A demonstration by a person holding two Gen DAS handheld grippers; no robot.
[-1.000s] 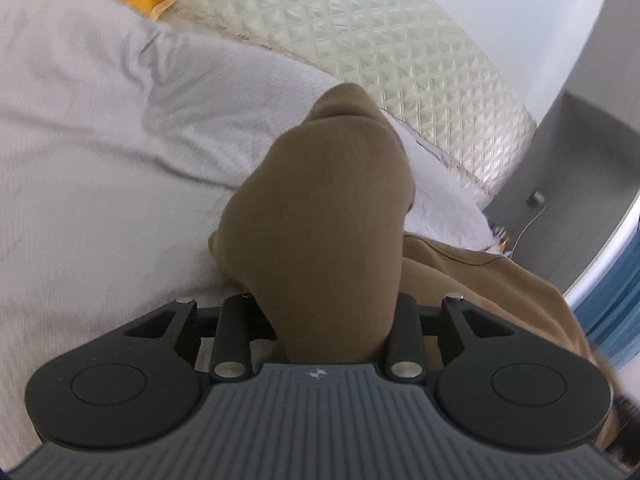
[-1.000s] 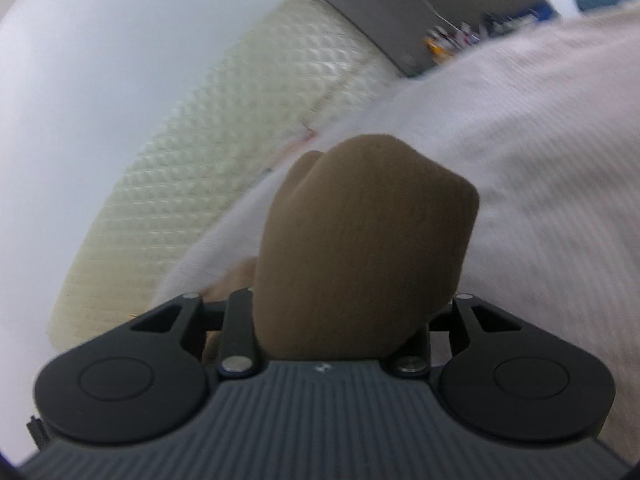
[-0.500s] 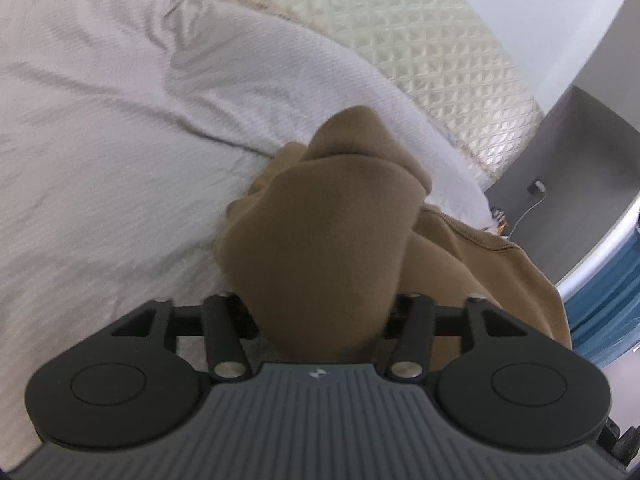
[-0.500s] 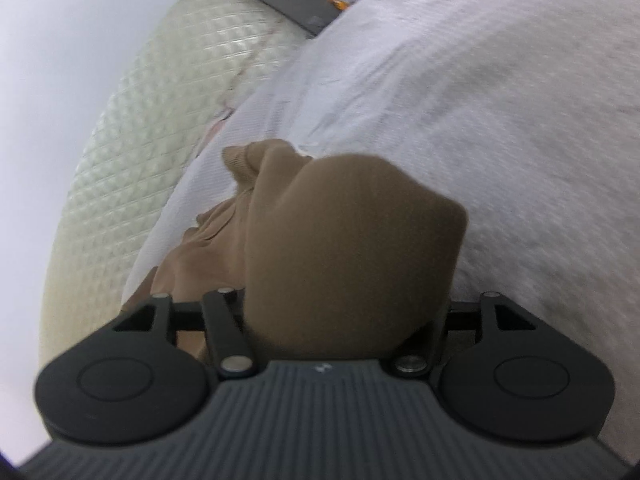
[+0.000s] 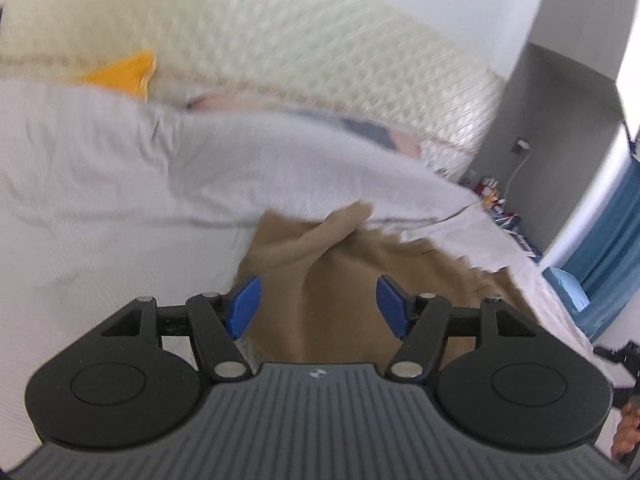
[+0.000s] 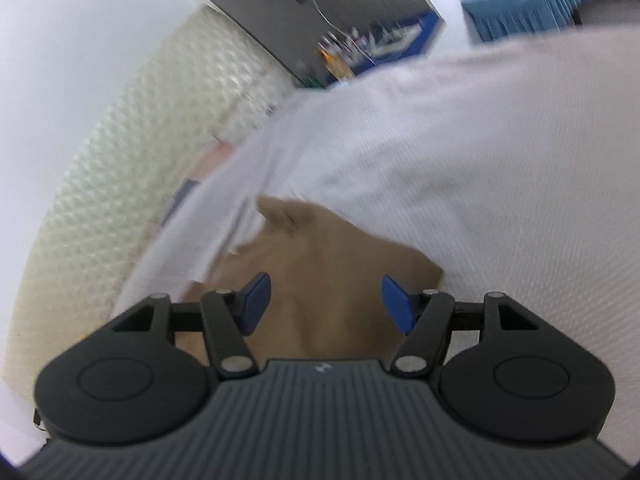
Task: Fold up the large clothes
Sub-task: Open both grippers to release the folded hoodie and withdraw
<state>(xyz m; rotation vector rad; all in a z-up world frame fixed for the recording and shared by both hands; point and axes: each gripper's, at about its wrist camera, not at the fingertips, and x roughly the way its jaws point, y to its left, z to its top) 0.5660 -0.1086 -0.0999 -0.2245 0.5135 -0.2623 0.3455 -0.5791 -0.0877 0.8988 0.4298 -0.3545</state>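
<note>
A brown garment [image 5: 420, 264] lies bunched on the pale grey bed sheet [image 5: 100, 180], a fold of it sticking up toward the headboard. My left gripper [image 5: 318, 304] hovers above it with its jaws opening; its blue pads [image 5: 244, 306] stand wide apart and touch no cloth. In the right wrist view the same brown garment [image 6: 332, 248] rests on the sheet [image 6: 480, 160] below my right gripper [image 6: 324, 302], which is open with bare blue pads [image 6: 394, 304]. Both views are blurred by motion.
A cream quilted headboard [image 5: 320, 52] runs along the far side of the bed. An orange-yellow item [image 5: 120, 74] lies by it. A cluttered bedside surface [image 5: 496, 200] and a blue curtain [image 5: 612, 240] stand to the right. A hand [image 5: 628, 428] shows at the lower right edge.
Both grippers were shut on bunches of the brown garment; they have opened, let it go and risen away. The garment now lies lower on the bed.
</note>
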